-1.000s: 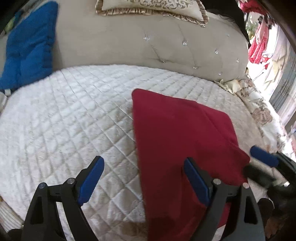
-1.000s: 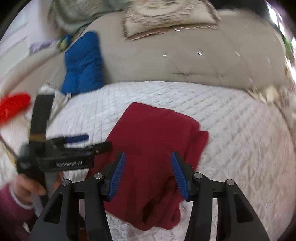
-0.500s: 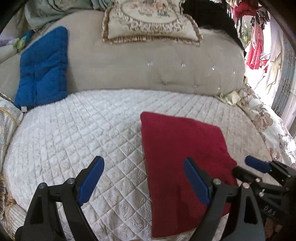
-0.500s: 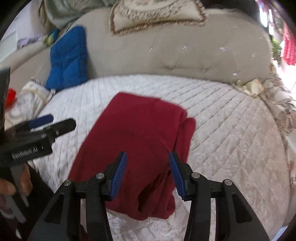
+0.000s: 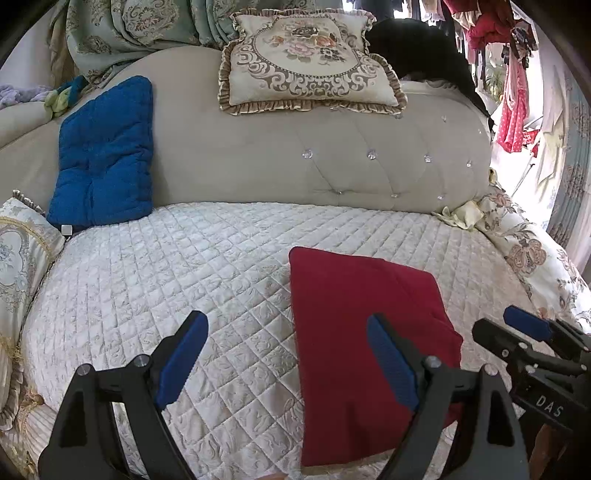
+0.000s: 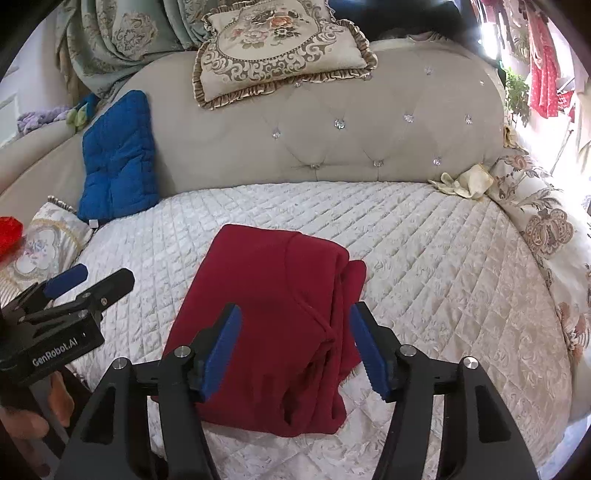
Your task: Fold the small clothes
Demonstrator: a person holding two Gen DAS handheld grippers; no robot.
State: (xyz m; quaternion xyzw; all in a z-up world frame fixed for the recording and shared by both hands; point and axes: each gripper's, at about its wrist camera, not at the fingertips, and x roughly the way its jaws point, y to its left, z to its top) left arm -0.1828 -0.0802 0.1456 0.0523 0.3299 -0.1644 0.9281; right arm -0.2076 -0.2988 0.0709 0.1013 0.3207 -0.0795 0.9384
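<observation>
We see a wide tufted beige sofa filling both views, its seat covered by a white quilted spread with a diamond stitch. Along the sofa's right end runs a floral-printed fabric, and just beside it, at the foot of the backrest, lies a small crumpled pale cloth.

On top of the backrest rests an ornate frilled cushion with a flower medallion. Behind it we see patterned green drapery. A blue quilted cushion leans upright against the backrest toward the left, and a pale embroidered pillow sits at the left end below it.

The folded red garment lies flat on the spread, toward the near edge of the seat. Its left side forms one smooth panel, while on its right side we see layered folds bunched together.

We hold our left gripper above the near edge of the spread, its blue-padded fingers spread wide with nothing between them; one pad lies over bare quilt, the other over the garment's near part. Our right gripper hovers over the garment's near half, likewise spread apart and holding nothing. Each gripper appears at the edge of the other's view, clear of the cloth.

At the far right, red clothing hangs in bright light.
</observation>
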